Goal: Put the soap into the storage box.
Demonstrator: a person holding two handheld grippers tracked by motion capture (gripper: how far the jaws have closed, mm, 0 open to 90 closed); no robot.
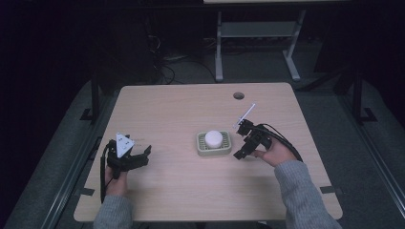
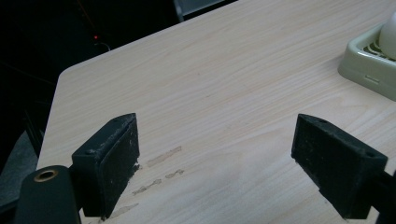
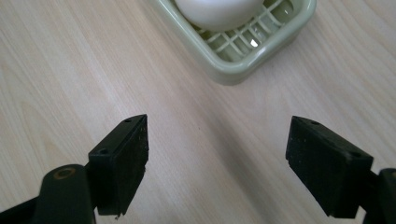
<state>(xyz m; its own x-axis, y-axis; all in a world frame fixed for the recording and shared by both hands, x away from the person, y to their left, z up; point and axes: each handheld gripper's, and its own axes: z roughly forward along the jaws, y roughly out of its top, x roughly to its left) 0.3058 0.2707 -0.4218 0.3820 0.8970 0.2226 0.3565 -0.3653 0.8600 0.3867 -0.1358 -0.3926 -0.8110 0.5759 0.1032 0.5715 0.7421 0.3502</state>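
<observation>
A pale green slatted soap dish (image 1: 201, 144) sits near the middle of the wooden table (image 1: 181, 105), and a white rounded soap bar (image 1: 214, 138) lies in it. My right gripper (image 1: 242, 140) is just right of the dish, open, nothing between its jaws. In the right gripper view the dish (image 3: 243, 60) and the soap (image 3: 217, 11) lie just ahead of the open gripper (image 3: 217, 163). My left gripper (image 1: 142, 156) rests over the table's left front, open and holding nothing. In the left gripper view the gripper (image 2: 215, 163) faces bare wood, with the dish (image 2: 369, 65) at the far right.
A round cable hole (image 1: 238, 95) is near the table's far edge. Behind the table stands a grey metal frame (image 1: 219, 47) on a dark floor. Faint scuff marks (image 2: 163, 156) show on the wood by the left gripper.
</observation>
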